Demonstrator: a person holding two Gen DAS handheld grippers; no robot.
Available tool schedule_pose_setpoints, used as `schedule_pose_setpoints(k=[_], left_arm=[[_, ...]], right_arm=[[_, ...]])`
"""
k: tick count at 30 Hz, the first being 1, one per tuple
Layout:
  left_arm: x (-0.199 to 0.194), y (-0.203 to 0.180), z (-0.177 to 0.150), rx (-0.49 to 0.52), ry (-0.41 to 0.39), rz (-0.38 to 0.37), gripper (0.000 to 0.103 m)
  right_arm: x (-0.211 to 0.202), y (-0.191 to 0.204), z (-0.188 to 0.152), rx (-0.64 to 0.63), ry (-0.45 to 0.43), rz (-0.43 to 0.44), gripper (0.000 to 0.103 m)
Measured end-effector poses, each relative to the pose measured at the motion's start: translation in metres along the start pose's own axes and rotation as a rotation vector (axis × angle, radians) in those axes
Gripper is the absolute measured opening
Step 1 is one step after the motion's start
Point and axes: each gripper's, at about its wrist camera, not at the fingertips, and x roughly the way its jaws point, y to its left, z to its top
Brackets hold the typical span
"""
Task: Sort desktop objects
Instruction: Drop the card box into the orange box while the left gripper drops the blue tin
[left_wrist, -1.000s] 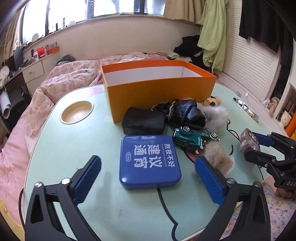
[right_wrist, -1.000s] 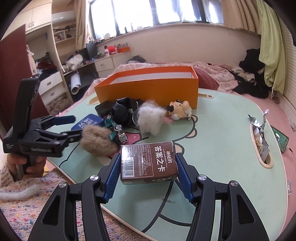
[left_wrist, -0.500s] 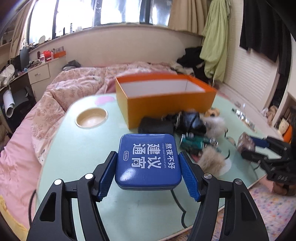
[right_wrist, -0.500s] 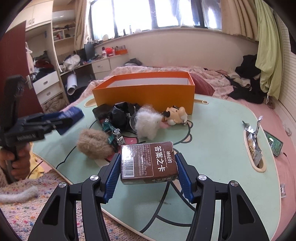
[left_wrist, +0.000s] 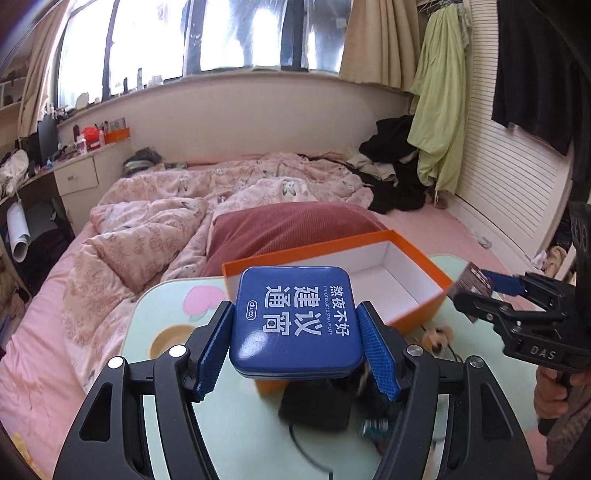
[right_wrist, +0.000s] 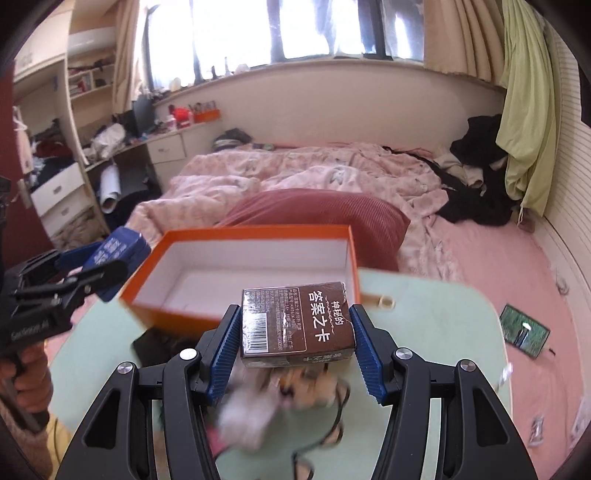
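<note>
In the left wrist view the left gripper (left_wrist: 295, 354) is clamped on the blue tin (left_wrist: 295, 319), pads pressed to both its sides; a second ago its jaws stood apart around the tin as it lay flat on the table (left_wrist: 236, 435). The tin now rides in the air just short of the orange box (left_wrist: 413, 314), which has slid from well ahead to 12 to 1 o'clock, its white inside bare. At 5 o'clock below the tin lie a black pouch (left_wrist: 314, 410) and a blurred toy car (left_wrist: 376, 430), left on the table.

In the right wrist view the right gripper (right_wrist: 295, 339) is clamped on the brown card box (right_wrist: 295, 325), as it was a second ago, but lifted: the fluffy toys (right_wrist: 280, 398) now blur beneath it at 6 o'clock, and the orange box sits at 11 o'clock, close ahead.

By my reading both pick-ups are done and both loads are on their way to the box; release over its opening is what remains. Both grippers tilt downward and forward. A hand (right_wrist: 26, 376) grips the left tool's handle at 9 o'clock.
</note>
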Motion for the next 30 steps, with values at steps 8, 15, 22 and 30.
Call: schedule_pose_setpoints(k=[8, 15, 22, 30], left_arm=[[0.067, -0.001, 0.030, -0.007, 0.068, 0.045, 0.067], [0.072, 0.005, 0.017, -0.044, 0.103, 0.030, 0.079], [0.095, 0.021, 0.014, -0.016, 0.143, 0.108, 0.082], [0.078, 0.034, 0.003, -0.087, 0.115, 0.057, 0.082]], right_arm=[[0.077, 0.008, 0.029, -0.066, 0.100, -0.090, 0.060], [0.074, -0.007, 0.019, 0.012, 0.115, -0.033, 0.077], [0.056, 0.002, 0.003, 0.001, 0.131, -0.069, 0.078], [0.058, 0.000, 0.002, -0.041, 0.082, -0.072, 0.079]])
